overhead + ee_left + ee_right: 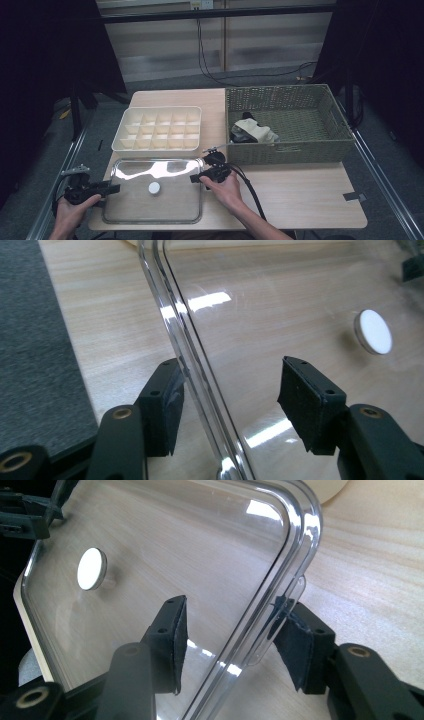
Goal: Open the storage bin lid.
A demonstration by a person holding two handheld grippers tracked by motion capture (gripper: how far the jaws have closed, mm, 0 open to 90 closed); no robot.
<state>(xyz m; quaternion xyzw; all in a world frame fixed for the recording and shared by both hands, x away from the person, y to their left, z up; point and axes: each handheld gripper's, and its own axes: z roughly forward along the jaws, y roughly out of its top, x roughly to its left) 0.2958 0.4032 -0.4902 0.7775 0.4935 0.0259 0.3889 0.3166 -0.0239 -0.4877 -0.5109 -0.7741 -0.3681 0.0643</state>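
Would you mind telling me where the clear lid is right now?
In the high view, the clear lid lies flat on the table's near left part, just in front of the cream divided tray.

Cream compartment tray (158, 128) on wooden table (300, 195), woven green basket (287, 150) holding crumpled cloth (252, 131), cables (210, 70) behind

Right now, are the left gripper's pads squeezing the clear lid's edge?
Apart: in the left gripper view, the lid's edge runs between the open pads, with table showing between it and the right pad.
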